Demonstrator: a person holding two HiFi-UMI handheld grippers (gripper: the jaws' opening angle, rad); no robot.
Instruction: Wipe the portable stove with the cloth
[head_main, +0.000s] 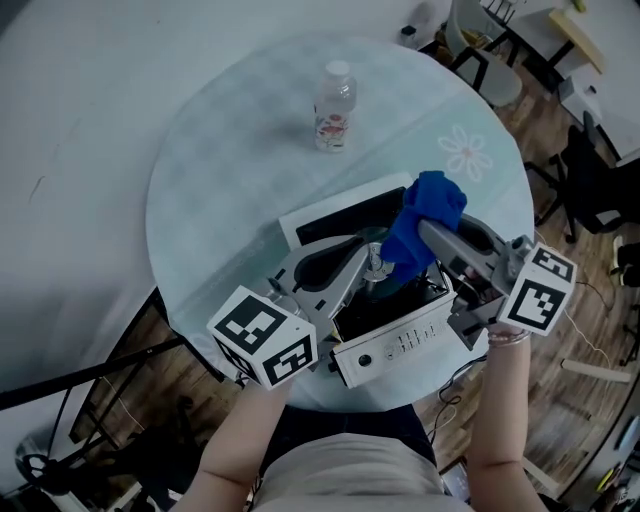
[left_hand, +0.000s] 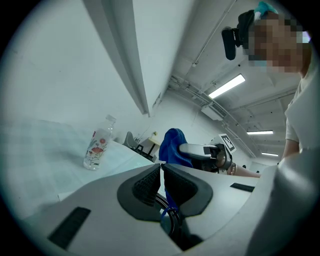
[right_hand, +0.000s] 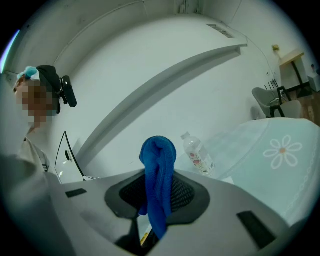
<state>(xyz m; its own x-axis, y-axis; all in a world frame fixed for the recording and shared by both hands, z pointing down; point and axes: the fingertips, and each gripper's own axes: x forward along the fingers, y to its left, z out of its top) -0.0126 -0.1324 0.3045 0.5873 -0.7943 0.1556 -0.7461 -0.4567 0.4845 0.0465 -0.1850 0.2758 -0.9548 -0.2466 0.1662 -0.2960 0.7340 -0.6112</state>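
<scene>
Blue crumpled cloth (head_main: 428, 212), clamped in the right tongs (head_main: 422, 236), is hung just above the white boxy portable stove (head_main: 395, 345) at lower centre; the left tongs (head_main: 373, 262) are pressed together alongside.

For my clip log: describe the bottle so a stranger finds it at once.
On the round pale table, look beyond the portable stove. The bottle stands upright alone there, away from the cloth: clear plastic, white cap, red flower print.

Legible text: none. Label of clear plastic bottle (head_main: 334, 108): floral print, lettering too small. Front panel of white portable stove (head_main: 392, 351): markings unreadable.
</scene>
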